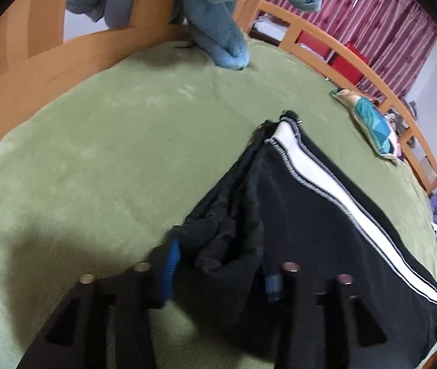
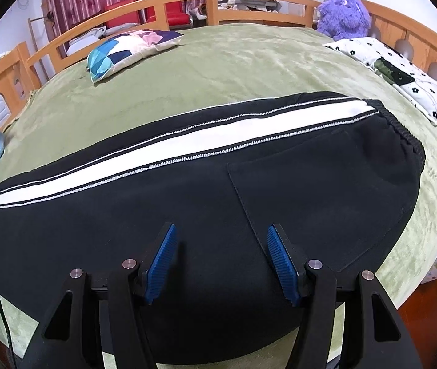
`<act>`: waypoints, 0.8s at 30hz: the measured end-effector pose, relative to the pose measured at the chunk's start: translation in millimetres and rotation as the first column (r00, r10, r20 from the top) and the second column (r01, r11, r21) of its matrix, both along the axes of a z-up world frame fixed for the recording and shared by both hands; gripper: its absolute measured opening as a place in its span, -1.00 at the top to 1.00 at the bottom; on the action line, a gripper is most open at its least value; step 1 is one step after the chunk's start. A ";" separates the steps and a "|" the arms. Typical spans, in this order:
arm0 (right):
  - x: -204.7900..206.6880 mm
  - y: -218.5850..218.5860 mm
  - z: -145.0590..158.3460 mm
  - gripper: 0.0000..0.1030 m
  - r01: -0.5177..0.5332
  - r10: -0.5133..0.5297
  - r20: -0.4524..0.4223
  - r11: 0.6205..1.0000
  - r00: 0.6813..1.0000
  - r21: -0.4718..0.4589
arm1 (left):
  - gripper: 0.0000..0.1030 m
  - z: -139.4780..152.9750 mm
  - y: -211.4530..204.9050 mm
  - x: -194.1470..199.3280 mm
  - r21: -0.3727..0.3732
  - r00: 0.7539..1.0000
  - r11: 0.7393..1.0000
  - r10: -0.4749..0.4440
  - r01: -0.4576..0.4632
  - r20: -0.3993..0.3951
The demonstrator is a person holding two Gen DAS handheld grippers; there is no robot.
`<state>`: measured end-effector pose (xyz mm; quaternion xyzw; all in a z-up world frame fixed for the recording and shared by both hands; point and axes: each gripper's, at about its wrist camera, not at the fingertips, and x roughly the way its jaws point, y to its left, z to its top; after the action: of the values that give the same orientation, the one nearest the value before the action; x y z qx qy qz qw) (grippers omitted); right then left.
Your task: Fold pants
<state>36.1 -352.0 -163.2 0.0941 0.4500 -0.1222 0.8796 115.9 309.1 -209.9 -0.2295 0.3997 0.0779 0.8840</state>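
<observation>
Two layers of pants [image 2: 187,203] run lengthwise leftward from my wide-open, empty right hand-held gripper [image 2: 221,261], while my left hand-held gripper [image 1: 221,270] pinches the leg ends.

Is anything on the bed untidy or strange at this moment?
Yes: the cuff end of the pants is bunched and rumpled between the left gripper jaws, while the rest lies flat on the green blanket. The right gripper hovers open.
</observation>
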 end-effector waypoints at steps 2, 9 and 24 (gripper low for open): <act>-1.5 -0.2 0.6 -0.17 -0.002 0.002 0.003 1.000 1.000 0.004 | 0.48 10.3 0.8 -7.6 -0.004 0.999 1.000 -0.014 0.014 0.036; -9.0 -7.0 5.2 -0.18 0.005 -0.006 0.027 1.000 1.000 0.030 | 0.29 37.3 -2.6 -36.3 0.025 0.992 1.000 -0.018 0.015 0.127; -18.3 -16.5 2.3 -0.18 0.001 -0.002 0.022 0.997 1.000 0.071 | 0.28 0.2 -4.4 -5.8 0.046 0.996 0.995 0.084 -0.083 -0.030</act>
<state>17.8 -368.5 -160.9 0.1270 0.4445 -0.1057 0.8804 110.1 304.7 -209.7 -0.2249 0.4022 0.1275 0.8783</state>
